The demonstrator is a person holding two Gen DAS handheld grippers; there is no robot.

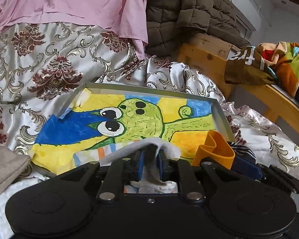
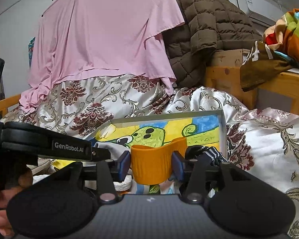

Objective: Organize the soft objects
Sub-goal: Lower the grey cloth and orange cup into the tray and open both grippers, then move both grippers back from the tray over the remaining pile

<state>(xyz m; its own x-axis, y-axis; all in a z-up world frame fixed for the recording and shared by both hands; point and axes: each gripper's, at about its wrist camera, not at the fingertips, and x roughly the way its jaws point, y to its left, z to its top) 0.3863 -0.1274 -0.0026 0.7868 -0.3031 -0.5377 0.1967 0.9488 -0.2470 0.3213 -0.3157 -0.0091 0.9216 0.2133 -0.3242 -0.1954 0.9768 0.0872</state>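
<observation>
My left gripper (image 1: 150, 160) is shut on a thin white-grey cloth (image 1: 143, 146), pinched between its blue pads low over a shallow grey tray (image 1: 143, 88) lined with a cartoon drawing. My right gripper (image 2: 150, 164) is shut on an orange ribbed knit piece (image 2: 151, 165), squeezed into a curve between the pads above the tray's (image 2: 222, 127) near right part. The orange piece (image 1: 215, 149) also shows in the left wrist view, at the right. A dark blue-and-white knit item (image 2: 205, 152) lies just right of the orange piece. The left gripper's body (image 2: 49, 146) crosses the right wrist view at the left.
The tray rests on a silver-and-maroon brocade bedspread (image 1: 49, 63). A pink sheet (image 2: 109, 39) and a brown quilted jacket (image 2: 205, 25) hang behind. A wooden bed frame (image 1: 207, 59) with colourful clothes (image 1: 285, 63) stands at the right. A beige folded cloth (image 1: 6, 165) lies at the left.
</observation>
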